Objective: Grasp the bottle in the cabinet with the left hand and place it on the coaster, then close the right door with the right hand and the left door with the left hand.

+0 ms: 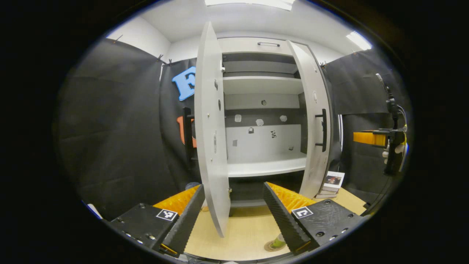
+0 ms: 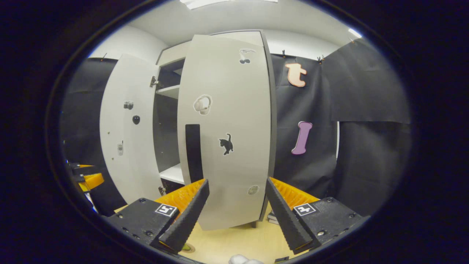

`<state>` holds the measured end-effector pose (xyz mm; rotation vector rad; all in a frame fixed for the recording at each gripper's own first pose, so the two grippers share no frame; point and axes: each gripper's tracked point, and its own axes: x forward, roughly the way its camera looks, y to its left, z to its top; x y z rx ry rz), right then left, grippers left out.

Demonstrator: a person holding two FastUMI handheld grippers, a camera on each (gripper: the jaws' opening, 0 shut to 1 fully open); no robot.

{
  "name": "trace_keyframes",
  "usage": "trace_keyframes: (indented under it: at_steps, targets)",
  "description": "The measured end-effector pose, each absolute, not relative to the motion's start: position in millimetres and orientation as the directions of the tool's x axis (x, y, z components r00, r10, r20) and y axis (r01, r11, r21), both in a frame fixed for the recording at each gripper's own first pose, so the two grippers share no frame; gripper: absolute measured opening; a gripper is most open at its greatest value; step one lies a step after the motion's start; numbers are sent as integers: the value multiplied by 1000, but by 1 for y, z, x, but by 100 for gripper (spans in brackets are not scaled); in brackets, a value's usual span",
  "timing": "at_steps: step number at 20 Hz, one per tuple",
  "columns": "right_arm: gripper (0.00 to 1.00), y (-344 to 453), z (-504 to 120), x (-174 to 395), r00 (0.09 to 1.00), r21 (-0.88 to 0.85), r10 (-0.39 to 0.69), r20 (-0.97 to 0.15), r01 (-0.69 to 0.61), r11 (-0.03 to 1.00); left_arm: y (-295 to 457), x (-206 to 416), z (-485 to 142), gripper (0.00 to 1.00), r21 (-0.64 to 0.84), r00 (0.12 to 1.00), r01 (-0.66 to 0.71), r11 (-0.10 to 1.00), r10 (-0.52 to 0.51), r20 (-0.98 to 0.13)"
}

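Note:
The white cabinet (image 1: 263, 167) stands with both doors swung out and its shelves bare. The left door (image 1: 210, 139) is edge-on straight ahead of my open left gripper (image 1: 234, 216). The right door (image 1: 314, 121) carries a black handle (image 1: 323, 130). Low down, a greenish bottle (image 1: 279, 241) rests on a round coaster (image 1: 270, 248), mostly hidden behind one finger. In the right gripper view, my open right gripper (image 2: 236, 212) faces the right door's (image 2: 227, 121) outer face, just below its handle (image 2: 193, 152), with the left door (image 2: 124, 128) beyond. Nothing sits between either pair of fingers.
The light wooden tabletop (image 1: 242, 227) runs under the cabinet. A stack of books (image 1: 331, 183) lies by the right door's foot. The right gripper and a gloved hand (image 1: 384, 141) show at the far right; the left gripper (image 2: 86, 179) shows at the far left.

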<state>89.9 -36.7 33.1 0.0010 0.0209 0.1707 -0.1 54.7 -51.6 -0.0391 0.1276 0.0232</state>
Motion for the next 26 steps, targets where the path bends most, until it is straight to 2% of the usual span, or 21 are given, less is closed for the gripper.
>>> trace_keyframes:
  at_steps: [8, 14, 18, 22, 26]
  targets:
    - [100, -26, -10, 62, 989, 34, 118, -91, -115, 993, 99, 9, -54, 96, 0, 991, -47, 999, 47, -126]
    - [100, -11, -29, 42, 986, 20, 101, -132, -99, 995, 177, 30, -30, 97, 80, 986, -137, 987, 143, -81]
    - [100, -6, -28, 31, 986, 4, 96, -137, -97, 995, 219, 57, -20, 97, 78, 978, -194, 978, 199, -62]
    - [100, -7, -30, 24, 985, -7, 85, -149, -87, 996, 240, 83, -15, 98, 62, 973, -221, 973, 224, -55]
    - [100, -8, -34, 22, 984, -3, 80, -161, -81, 997, 235, 102, -11, 98, 76, 977, -203, 976, 207, -50]
